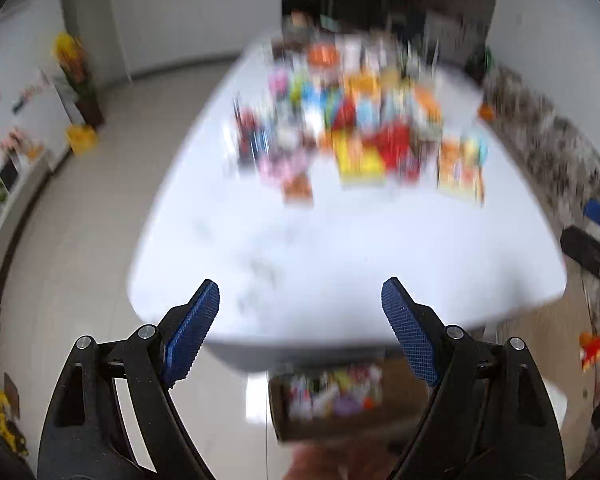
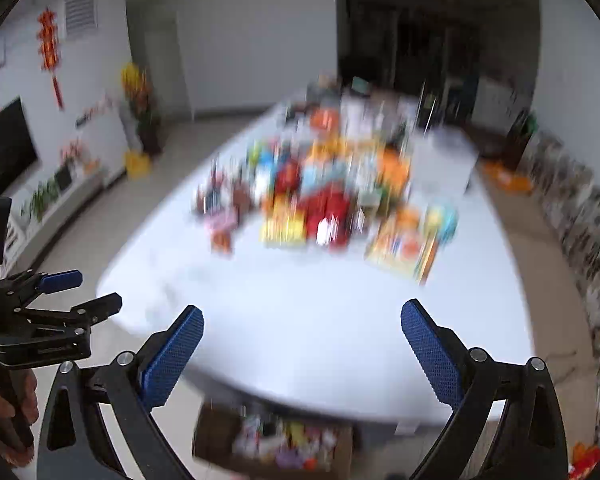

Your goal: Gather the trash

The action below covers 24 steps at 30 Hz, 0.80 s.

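Note:
Both views are smeared by motion. A heap of colourful packets and wrappers [image 1: 360, 128] [image 2: 328, 200] covers the far half of a white table [image 1: 340, 260] [image 2: 320, 320]. On the floor below the table's near edge stands a brown cardboard box [image 1: 278, 408] [image 2: 216, 432] with mixed colourful trash inside. My left gripper [image 1: 300, 292] hangs above the table's near edge, open, with nothing between its blue pads. My right gripper [image 2: 302, 312] is likewise open and empty over the near edge. The right wrist view shows the left gripper [image 2: 60, 292] at its left side.
Light tiled floor surrounds the table. A patterned sofa [image 1: 540, 148] [image 2: 580, 232] runs along the right. A yellow flower plant [image 1: 74, 68] and a yellow bin [image 1: 82, 138] stand by the left wall, near a dark TV [image 2: 4, 148]. A person's hand [image 2: 4, 412] grips the left handle.

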Each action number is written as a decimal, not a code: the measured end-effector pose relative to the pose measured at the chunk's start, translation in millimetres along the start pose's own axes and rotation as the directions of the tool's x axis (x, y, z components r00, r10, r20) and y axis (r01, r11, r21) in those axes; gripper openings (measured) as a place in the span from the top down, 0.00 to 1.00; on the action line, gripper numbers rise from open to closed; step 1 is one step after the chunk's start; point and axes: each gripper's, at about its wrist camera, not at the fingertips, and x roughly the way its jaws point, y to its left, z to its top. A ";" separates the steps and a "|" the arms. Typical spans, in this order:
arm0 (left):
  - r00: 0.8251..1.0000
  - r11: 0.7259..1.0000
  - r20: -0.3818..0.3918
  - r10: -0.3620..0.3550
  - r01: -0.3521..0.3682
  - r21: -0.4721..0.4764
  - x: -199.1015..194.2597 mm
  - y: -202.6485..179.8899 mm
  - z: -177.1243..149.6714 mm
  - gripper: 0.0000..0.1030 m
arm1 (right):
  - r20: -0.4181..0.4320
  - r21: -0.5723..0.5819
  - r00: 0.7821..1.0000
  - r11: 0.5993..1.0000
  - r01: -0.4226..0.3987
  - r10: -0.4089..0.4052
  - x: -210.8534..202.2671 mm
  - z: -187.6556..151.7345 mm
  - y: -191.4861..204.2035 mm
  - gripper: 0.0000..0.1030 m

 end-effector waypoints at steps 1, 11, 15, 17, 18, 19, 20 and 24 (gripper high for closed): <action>0.999 1.000 0.032 0.007 -0.007 -0.002 -10.4 -0.5 10.1 0.21 | 0.024 0.001 1.000 1.000 0.008 -0.008 -6.8 7.6 -0.1 0.05; 0.973 0.999 0.230 0.022 -0.029 0.025 -65.5 -15.9 59.8 0.21 | 0.150 0.060 0.986 0.996 0.071 -0.079 -45.8 37.5 -5.3 0.05; 0.965 0.999 0.261 0.015 -0.026 0.040 -74.7 -23.4 64.5 0.21 | 0.157 0.089 0.981 0.991 0.098 -0.111 -49.4 40.6 -11.4 0.05; 0.963 0.999 0.270 0.004 -0.018 0.049 -76.8 -27.5 66.8 0.21 | 0.164 0.101 0.979 0.989 0.108 -0.124 -53.6 42.2 -14.6 0.05; 0.962 0.999 0.273 0.000 -0.015 0.052 -74.7 -28.6 66.7 0.21 | 0.166 0.106 0.978 0.988 0.112 -0.128 -55.8 42.3 -15.5 0.05; 0.961 0.998 0.276 -0.003 -0.013 0.054 -74.8 -30.1 67.4 0.21 | 0.169 0.111 0.977 0.987 0.116 -0.133 -57.0 43.0 -17.0 0.05; 0.961 0.998 0.278 -0.005 -0.011 0.056 -75.0 -31.6 68.4 0.21 | 0.173 0.116 0.975 0.986 0.120 -0.139 -59.6 43.4 -18.4 0.05; 0.960 0.998 0.279 -0.012 -0.006 0.061 -75.9 -35.8 70.2 0.21 | 0.174 0.129 0.973 0.983 0.132 -0.153 -63.7 45.2 -23.0 0.05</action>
